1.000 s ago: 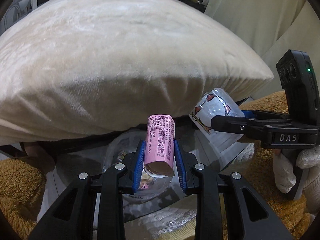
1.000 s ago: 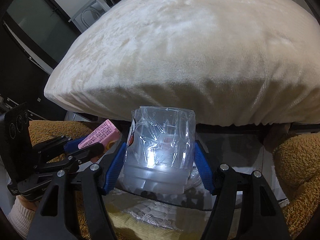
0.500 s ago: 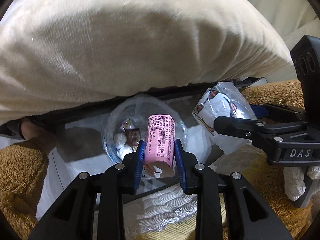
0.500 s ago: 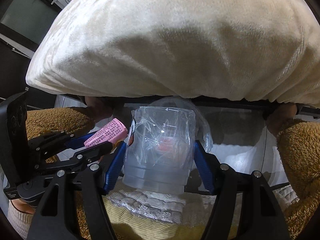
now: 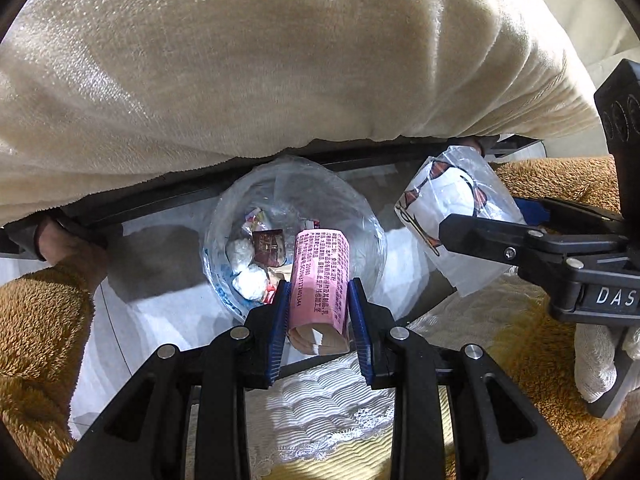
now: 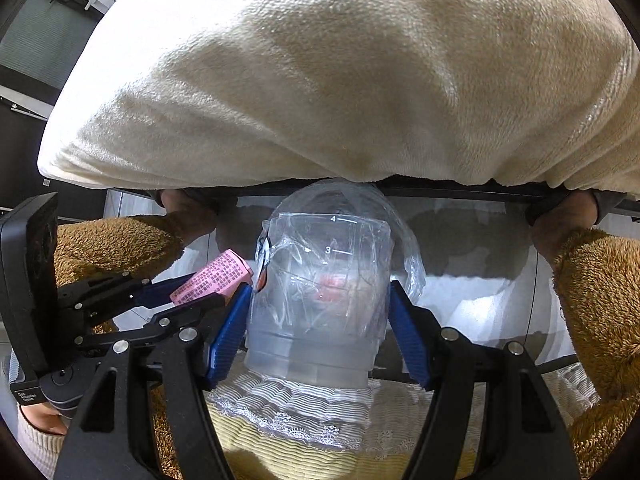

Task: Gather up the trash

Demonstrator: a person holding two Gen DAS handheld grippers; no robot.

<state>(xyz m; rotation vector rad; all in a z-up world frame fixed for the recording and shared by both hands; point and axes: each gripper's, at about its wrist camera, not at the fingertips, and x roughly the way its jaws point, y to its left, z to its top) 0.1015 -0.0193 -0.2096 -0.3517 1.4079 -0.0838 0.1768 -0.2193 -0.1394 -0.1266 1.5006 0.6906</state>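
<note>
My left gripper point(image 5: 318, 300) is shut on a pink printed carton point(image 5: 320, 276) and holds it above a bin lined with a clear bag point(image 5: 236, 216) that holds wrappers and crumpled tissue. My right gripper point(image 6: 320, 300) is shut on a clear plastic cup point(image 6: 320, 280) with printed marks. In the left wrist view the cup point(image 5: 452, 216) and right gripper point(image 5: 520, 240) sit just right of the bin. In the right wrist view the pink carton point(image 6: 216, 276) and left gripper point(image 6: 160, 300) are at the left, and the bin bag point(image 6: 404, 240) lies behind the cup.
A big cream pillow point(image 5: 280, 60) fills the upper view, hanging over the bin. Brown fluffy sleeves point(image 5: 36, 320) flank both sides. A white lace-edged cloth point(image 5: 320, 408) lies below the grippers. The floor point(image 5: 160, 312) around the bin is pale and glossy.
Both grippers have tipped downward and moved over the bin with their loads. The pillow has shifted up in view, and the bin's inside now shows.
</note>
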